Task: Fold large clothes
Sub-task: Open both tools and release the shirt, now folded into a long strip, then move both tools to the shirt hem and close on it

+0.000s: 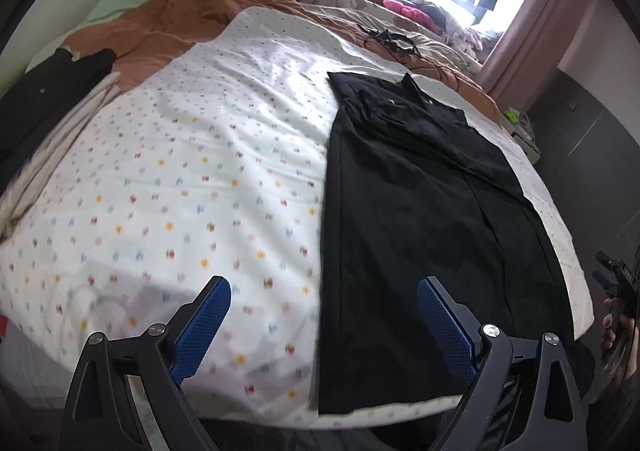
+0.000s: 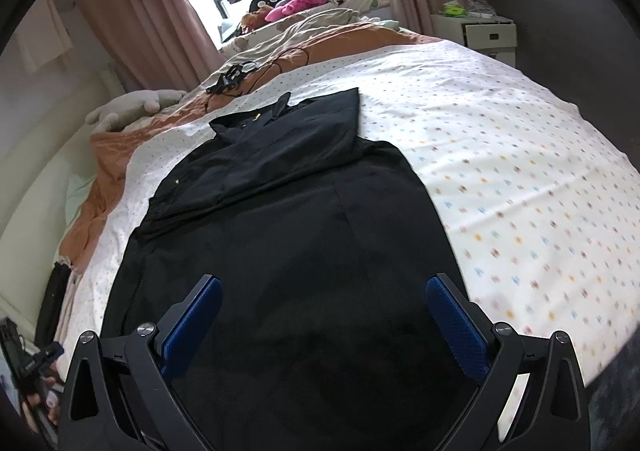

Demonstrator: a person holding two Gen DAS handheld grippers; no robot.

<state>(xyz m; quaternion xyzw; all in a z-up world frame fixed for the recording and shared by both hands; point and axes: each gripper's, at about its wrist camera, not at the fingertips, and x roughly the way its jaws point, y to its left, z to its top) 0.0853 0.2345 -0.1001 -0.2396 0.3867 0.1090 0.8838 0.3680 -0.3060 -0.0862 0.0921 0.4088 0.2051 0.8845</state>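
**Colleague:** What did you have in front of you, left side first?

**Me:** My left gripper (image 1: 324,311) was spread wide and held nothing. Ahead of its left finger lay only the dotted sheet (image 1: 180,171) of the bed; farther off to that side, an orange blanket (image 1: 160,27) and a dark pile at the bed's edge. The black garment (image 1: 408,211) lay flat ahead of its right finger, its long left edge running straight away from me, hem nearest, collar at the far end.

**Colleague:** And the right?

**Me:** My right gripper (image 2: 324,315) was also spread and empty, hovering over the hem end of the garment, cloth showing between both fingers. The sleeves looked already folded in across the chest.

**Colleague:** So how would you have taken the next fold?

**Me:** I judged it was the hem-to-collar fold. I'd have put each gripper down on a near corner of the hem, pinched all the layers together, lifted evenly and carried both toward the collar at one pace, so the side edges stayed aligned and the folded sleeves didn't slip out.
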